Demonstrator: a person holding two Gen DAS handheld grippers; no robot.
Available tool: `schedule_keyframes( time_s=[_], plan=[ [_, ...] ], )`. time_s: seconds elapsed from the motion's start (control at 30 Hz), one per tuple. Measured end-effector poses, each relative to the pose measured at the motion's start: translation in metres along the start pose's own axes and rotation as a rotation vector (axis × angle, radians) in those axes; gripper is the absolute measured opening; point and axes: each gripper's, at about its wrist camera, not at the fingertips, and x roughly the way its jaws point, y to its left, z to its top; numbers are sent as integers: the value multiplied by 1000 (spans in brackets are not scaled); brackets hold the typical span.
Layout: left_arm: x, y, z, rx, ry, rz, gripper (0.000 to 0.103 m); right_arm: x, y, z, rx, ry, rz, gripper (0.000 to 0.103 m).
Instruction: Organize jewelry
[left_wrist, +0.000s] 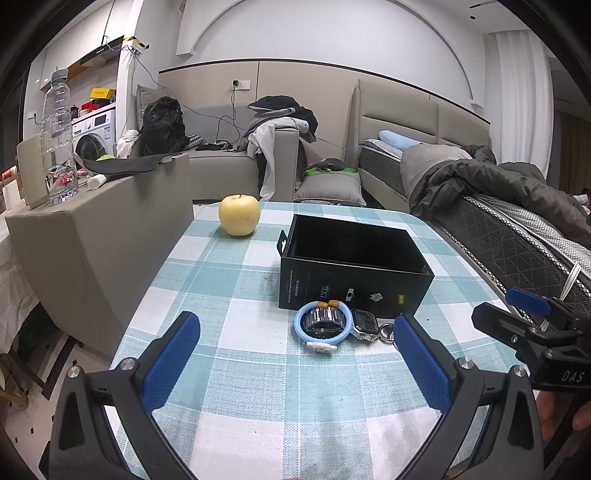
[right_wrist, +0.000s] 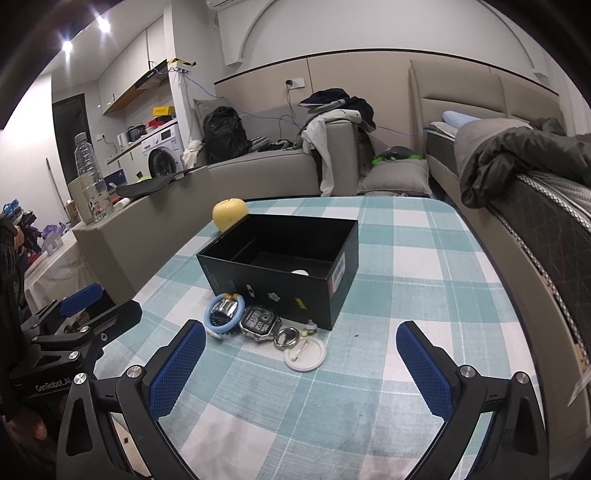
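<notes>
Both tools — left tool (left_wrist: 297, 354) and right tool (right_wrist: 301, 354) — are hovering spread, empty; the jewelry cluster (right_wrist: 258, 326) is lying just ahead, against the black box (right_wrist: 280, 291) on the worktop (right_wrist: 424, 280), left of the right tool's centre.

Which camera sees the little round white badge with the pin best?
The right wrist view. There the white pin badge lies in full sight on the checked tablecloth, near the digital watch and in front of the black box. In the left wrist view, the left gripper's finger hides it.
</notes>
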Motion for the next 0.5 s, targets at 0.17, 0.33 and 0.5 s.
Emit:
schedule_keyframes(
  time_s=[0.17,0.33,0.5],
  plan=[
    [3,5,2,-16,10,0,102,1,-1,3,8,-2,1,103],
    [6,7,2,-26,22,2,102,4,-4,4,20,9,0,103],
    [10,11,3,-34,35,12,102,8,-7,6,25,24,-3,103]
  ],
)
